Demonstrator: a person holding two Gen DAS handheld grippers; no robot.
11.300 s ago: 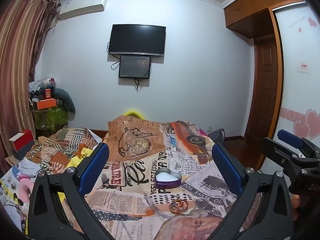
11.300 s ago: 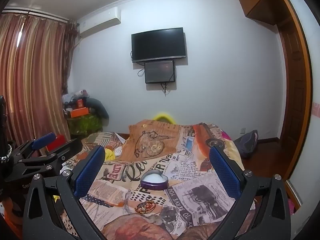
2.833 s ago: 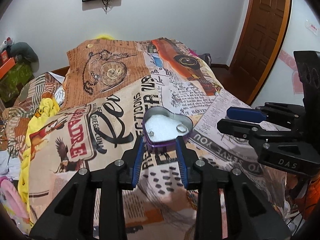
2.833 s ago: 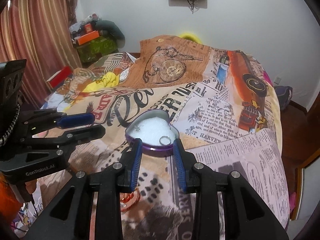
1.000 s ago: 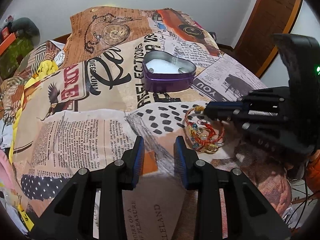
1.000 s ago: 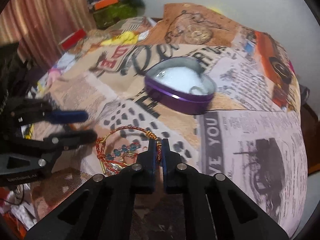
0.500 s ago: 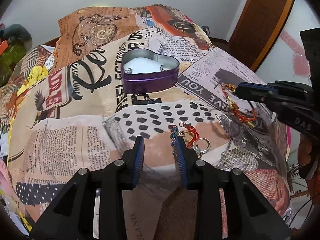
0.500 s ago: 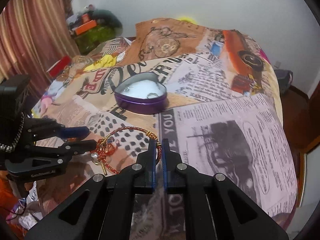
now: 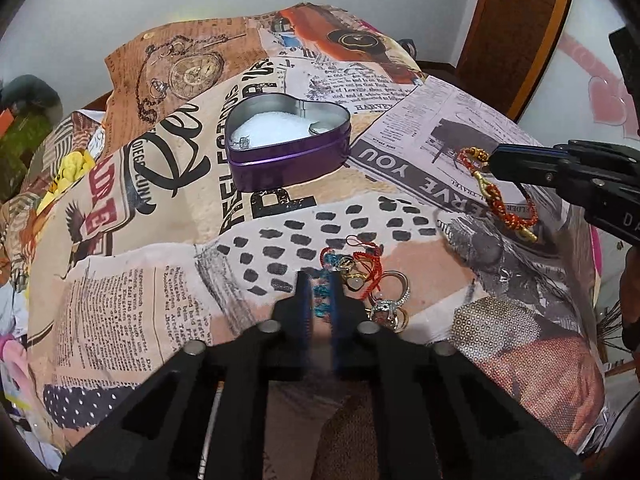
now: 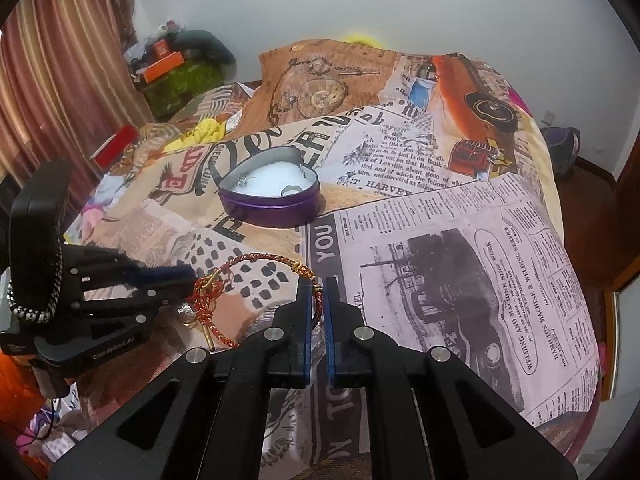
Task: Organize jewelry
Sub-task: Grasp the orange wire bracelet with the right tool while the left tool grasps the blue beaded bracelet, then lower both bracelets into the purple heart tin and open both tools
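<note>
A purple heart-shaped tin stands open on the bed, with white padding and two rings inside; it also shows in the right wrist view. My right gripper is shut on a red and gold bangle and holds it above the bedspread; the bangle also shows in the left wrist view. My left gripper is closed on a blue beaded bracelet in a small pile of red cords and rings. In the right wrist view the left gripper reaches the pile, blurred.
The bed carries a newspaper-print spread. Loose clothes and a yellow cloth lie at its left side. A wooden door stands at the right, curtains at the left. The spread drops off at the near edge.
My left gripper has closed from part-open onto the blue bracelet in the pile. My right gripper still holds the bangle lifted, now a little nearer the tin.
</note>
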